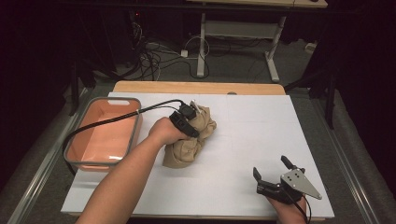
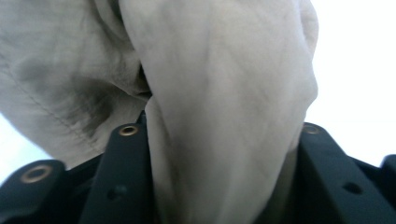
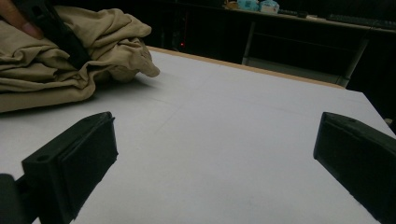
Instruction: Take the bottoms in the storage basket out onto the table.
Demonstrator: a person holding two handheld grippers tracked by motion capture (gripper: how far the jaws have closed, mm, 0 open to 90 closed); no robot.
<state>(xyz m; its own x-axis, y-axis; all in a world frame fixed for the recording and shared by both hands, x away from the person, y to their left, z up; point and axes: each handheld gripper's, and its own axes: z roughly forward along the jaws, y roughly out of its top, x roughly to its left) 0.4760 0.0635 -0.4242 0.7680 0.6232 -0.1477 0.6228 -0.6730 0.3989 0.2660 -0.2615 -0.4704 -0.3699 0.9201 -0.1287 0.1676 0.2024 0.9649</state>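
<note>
1 fold of tan cloth (image 2: 224, 121) sits between left hand-held gripper (image 2: 219, 140) jaws.

Left hand-held gripper (image 1: 187, 122): black body, thick black cable looping away, brass-ringed screw holes on its blocky black jaws. Right hand-held gripper (image 1: 273, 173): black, topped by a grey three-cornered plate with dark screws, thin black cable. Forearms bare, unsleeved.

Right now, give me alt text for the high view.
A left gripper clamps a crumpled tan cloth at the middle of a white table. A pink bin with a grey rim sits at the left edge. The right gripper rests open near the front right corner.
</note>
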